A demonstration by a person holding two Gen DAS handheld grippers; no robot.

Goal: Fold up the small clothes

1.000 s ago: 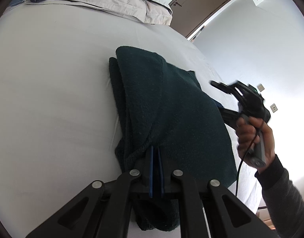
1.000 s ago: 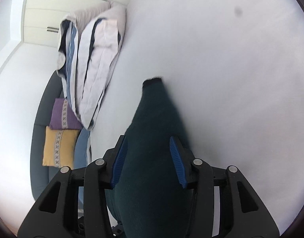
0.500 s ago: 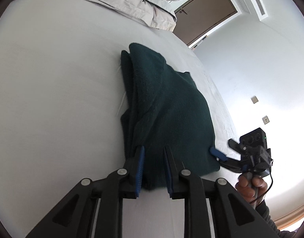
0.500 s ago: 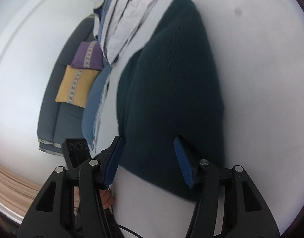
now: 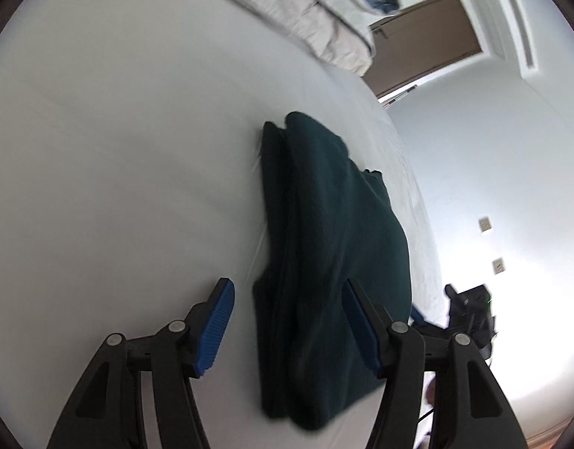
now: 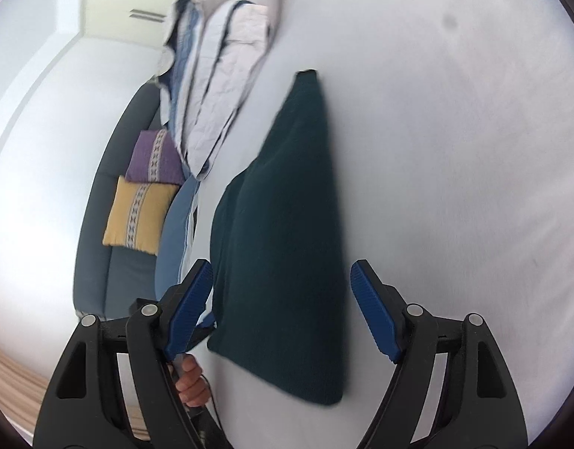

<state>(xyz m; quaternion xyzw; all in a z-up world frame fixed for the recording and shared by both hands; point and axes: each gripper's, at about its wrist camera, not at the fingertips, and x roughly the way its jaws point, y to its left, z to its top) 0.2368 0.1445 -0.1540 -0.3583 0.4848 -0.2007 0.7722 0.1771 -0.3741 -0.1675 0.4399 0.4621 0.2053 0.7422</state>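
Garment, dark green (image 5: 324,262), knitted: lying folded in layers on the white bed sheet (image 5: 118,168), near the bed's edge in the left wrist view, its stacked edges showing along one side. In the right wrist view the same garment (image 6: 283,243) is lying flat as a long tapering shape.

Left gripper (image 5: 287,321): I am holding my jaws apart; they have just been opening. The garment's near end is sitting between the blue pads (image 5: 215,325), and the pads are not pressing on it.

Right gripper (image 6: 283,307): I am holding these jaws wide too, and they too have just been opening. The garment's near end is lying between the blue pads (image 6: 373,310), untouched by either one. In the left wrist view this gripper (image 5: 470,310) is showing dark and blurred beyond the garment.

Hand (image 6: 191,381): part of it is showing low in the right wrist view, gripping a handle.

Surface: the sheet is spreading smooth and pale around the garment.

Bedding, folded (image 6: 219,75): a pale quilted stack with blue layers is lying at the far end of the bed.

Sofa, dark grey (image 6: 100,224): standing beside the bed, carrying a purple cushion (image 6: 156,161) and a yellow cushion (image 6: 137,217), each with a patterned band.

Room: a brown door (image 5: 425,37) is showing beyond the bedding, white walls all round, with two small wall plates (image 5: 490,245).
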